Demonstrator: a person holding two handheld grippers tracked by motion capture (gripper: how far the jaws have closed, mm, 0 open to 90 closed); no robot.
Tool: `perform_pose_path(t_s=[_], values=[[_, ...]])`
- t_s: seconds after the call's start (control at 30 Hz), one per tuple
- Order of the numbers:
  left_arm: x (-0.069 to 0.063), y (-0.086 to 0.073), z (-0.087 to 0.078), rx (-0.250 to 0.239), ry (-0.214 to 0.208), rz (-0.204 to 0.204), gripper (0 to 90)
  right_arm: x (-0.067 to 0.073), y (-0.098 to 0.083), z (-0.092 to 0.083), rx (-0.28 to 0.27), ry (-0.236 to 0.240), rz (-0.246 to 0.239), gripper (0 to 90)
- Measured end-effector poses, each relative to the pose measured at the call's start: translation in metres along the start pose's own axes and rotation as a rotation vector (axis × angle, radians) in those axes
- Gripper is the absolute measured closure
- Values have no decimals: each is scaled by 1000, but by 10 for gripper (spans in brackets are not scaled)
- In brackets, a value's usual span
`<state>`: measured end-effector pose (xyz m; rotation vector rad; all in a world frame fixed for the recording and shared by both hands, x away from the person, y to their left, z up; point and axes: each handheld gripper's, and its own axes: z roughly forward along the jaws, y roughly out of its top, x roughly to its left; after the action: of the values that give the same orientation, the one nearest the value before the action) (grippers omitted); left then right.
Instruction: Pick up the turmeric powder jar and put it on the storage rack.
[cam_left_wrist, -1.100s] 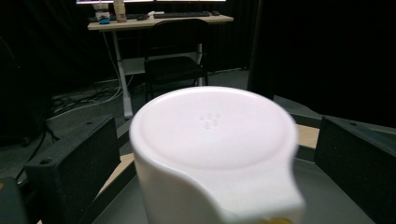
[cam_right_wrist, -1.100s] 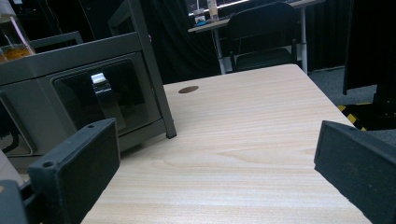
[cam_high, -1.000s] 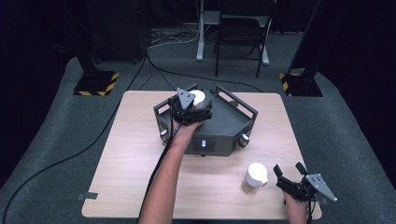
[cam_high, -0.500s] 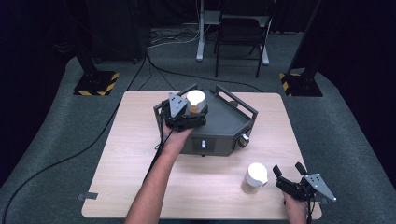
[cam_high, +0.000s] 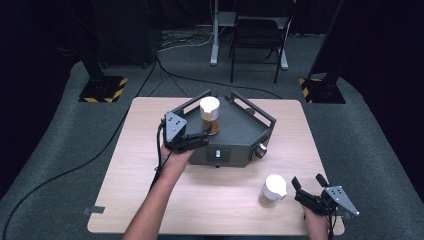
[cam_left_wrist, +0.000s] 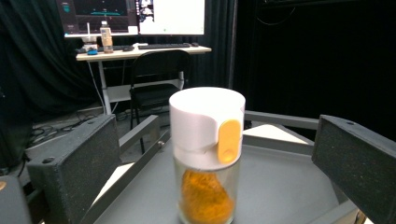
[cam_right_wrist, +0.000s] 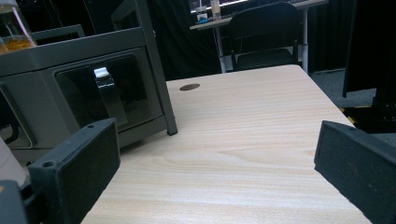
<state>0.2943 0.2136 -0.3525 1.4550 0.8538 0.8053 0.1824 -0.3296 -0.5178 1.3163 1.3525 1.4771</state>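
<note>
Withdrawn left gripper (cam_high: 197, 141), jaws apart, leaves spice jar (cam_high: 209, 115) of orange powder standing.

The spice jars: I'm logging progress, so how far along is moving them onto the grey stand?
One white-capped orange spice jar already stands on the grey stand, between the open left gripper. The second jar remains on the table beside the open right gripper.

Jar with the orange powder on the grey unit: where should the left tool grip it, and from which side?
Grip the white cap, side-on from the person's edge of the grey unit. The jar with the orange powder stands upright, already between the left tool's open jaws; its cap looks wide and straight-walled.
</note>
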Motion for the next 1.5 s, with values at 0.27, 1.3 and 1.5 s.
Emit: perform_pose_path(t_s=[0.27,1.3,1.5], values=[[7,-14,-20,-27,-10,-20,11,-1,0,0,-1,-1,6,0],[42,-75,-44,18,-19,-101,12,-1,-1,-1,-4,5,1,0],[44,-90,-51,9,-2,-113,10,-1,-1,-1,-7,4,-2,0]])
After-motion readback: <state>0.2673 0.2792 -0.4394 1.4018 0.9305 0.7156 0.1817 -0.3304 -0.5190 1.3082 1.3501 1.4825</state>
